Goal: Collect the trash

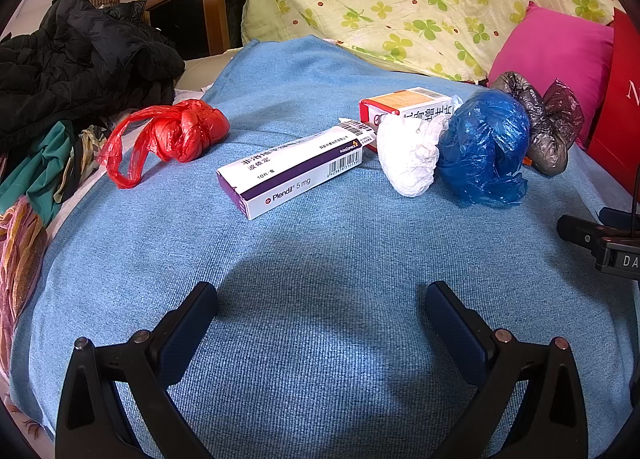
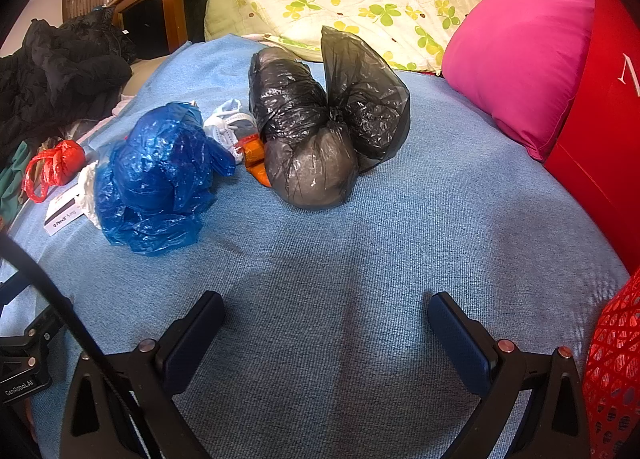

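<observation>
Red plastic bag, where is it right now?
The knotted red plastic bag lies far left on the blue blanket, beside the black jacket, left of the Plendil box.

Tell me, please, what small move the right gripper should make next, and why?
Probably ease the right gripper forward toward the black bag. Its jaws are open and empty above the bare blue blanket, and that bag lies straight ahead, nearest of the trash. The red mesh basket sits just to its right, likely the place for the drop.
</observation>
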